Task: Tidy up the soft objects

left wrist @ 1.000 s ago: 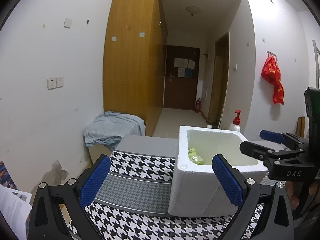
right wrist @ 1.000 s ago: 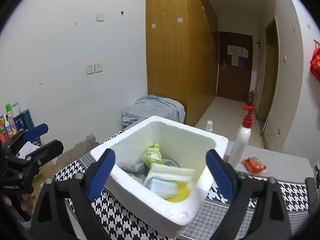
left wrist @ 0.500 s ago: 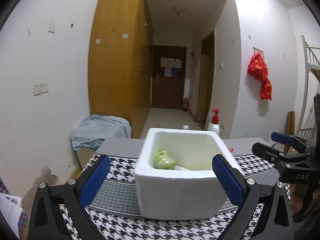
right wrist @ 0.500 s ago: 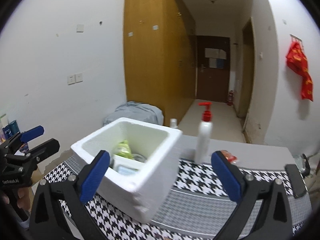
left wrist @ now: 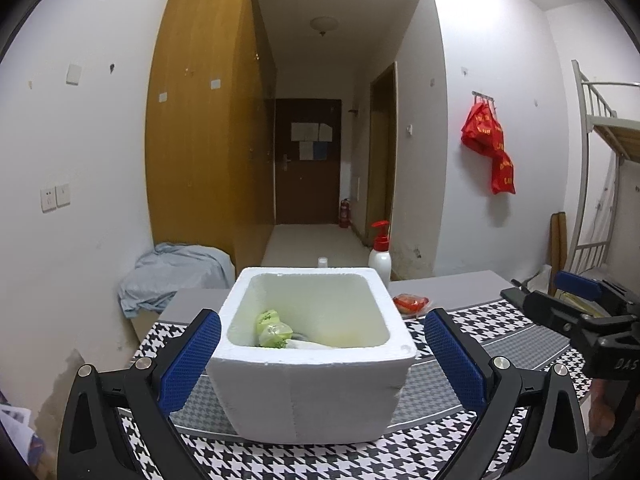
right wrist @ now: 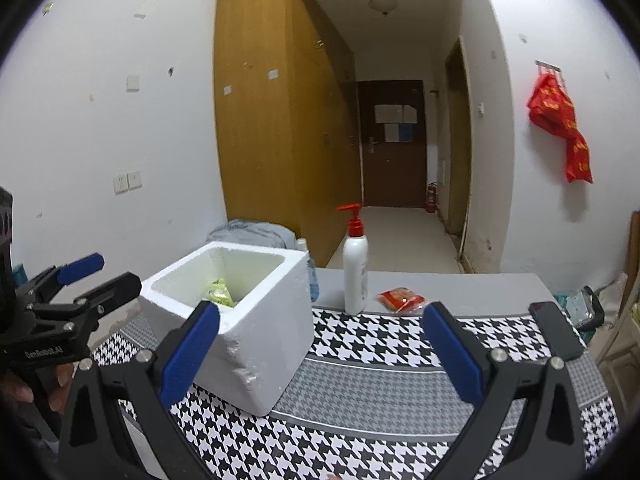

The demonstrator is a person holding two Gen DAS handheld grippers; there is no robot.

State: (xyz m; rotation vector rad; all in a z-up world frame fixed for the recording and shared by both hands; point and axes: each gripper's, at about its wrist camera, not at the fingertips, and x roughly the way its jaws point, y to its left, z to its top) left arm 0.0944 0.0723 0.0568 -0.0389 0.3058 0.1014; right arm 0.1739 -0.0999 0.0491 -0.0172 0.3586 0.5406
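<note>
My left tool (left wrist: 322, 354) is spread wide with nothing between its blue pads, and it faces the white foam box (left wrist: 312, 384) head on; the box stands on the houndstooth cloth of the table (left wrist: 400, 456), between the two fingers as the camera sees it (whether the pads touch its walls I cannot tell). Inside the box lie the soft things: a green-and-white packet (left wrist: 272, 326) against the left inner wall and something pale and flat (left wrist: 308, 345) beside it, low in the box.

My right tool (right wrist: 320, 354) is likewise gaping and empty. It is off to the right of the box (right wrist: 248, 320), whose near corner sits just beside the tool's left finger. Beyond it a white pump bottle with a red top (right wrist: 355, 264) stands upright on the grey strip at the far edge of the table, with a small red packet (right wrist: 402, 298) lying near it to the right. A dark phone (right wrist: 556, 330) lies flat near the table's right edge.
</note>
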